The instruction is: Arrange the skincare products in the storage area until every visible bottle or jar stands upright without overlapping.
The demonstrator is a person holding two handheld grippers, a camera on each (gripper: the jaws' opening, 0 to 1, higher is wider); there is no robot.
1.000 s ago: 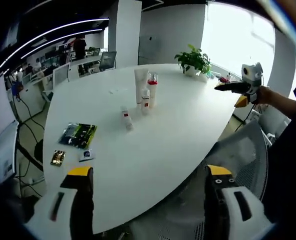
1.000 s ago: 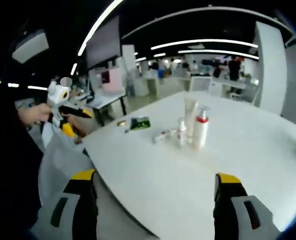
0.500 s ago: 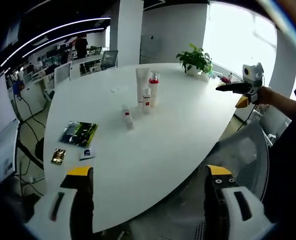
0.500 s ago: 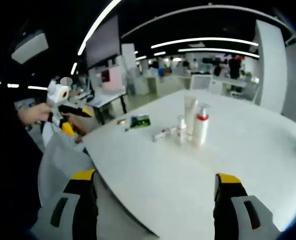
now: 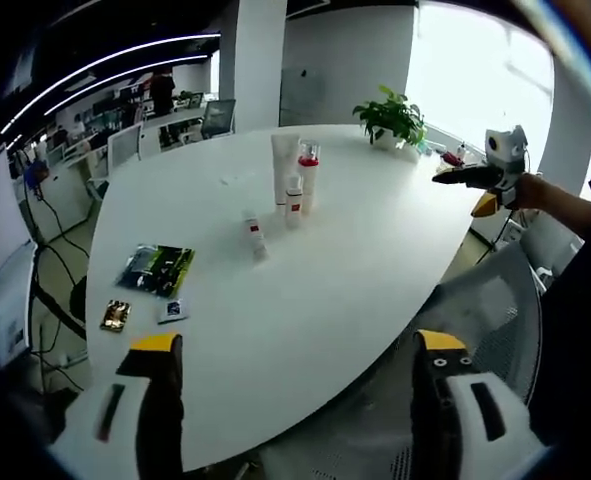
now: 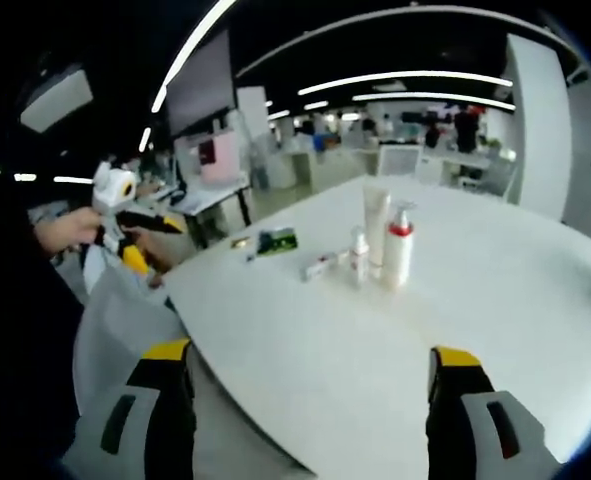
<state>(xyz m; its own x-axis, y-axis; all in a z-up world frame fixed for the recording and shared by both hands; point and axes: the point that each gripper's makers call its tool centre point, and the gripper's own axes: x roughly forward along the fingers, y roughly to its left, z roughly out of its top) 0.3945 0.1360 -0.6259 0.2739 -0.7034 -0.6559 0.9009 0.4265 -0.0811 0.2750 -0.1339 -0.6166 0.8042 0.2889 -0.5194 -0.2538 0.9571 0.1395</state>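
On the white table (image 5: 355,260) a tall white tube (image 5: 283,165), a pump bottle with a red collar (image 5: 308,176) and a small red-labelled bottle (image 5: 293,200) stand upright, close together. One small bottle (image 5: 254,236) lies on its side a little nearer. The right gripper view shows the same tube (image 6: 376,226), pump bottle (image 6: 399,251), small bottle (image 6: 359,257) and lying bottle (image 6: 321,266). My left gripper (image 5: 297,400) hangs open over the near table edge, far from them. My right gripper (image 6: 310,400) is open too, well short of the group. Nothing is between either pair of jaws.
A potted plant (image 5: 388,118) stands at the far edge. A green-black packet (image 5: 157,270) and two small items (image 5: 115,315) lie on the table's left. A grey mesh chair (image 5: 485,310) sits by the near edge. A hand holds the other gripper (image 5: 475,176) at right.
Both views have drifted very slightly with the hands. The products and both grippers' jaws stand as before.
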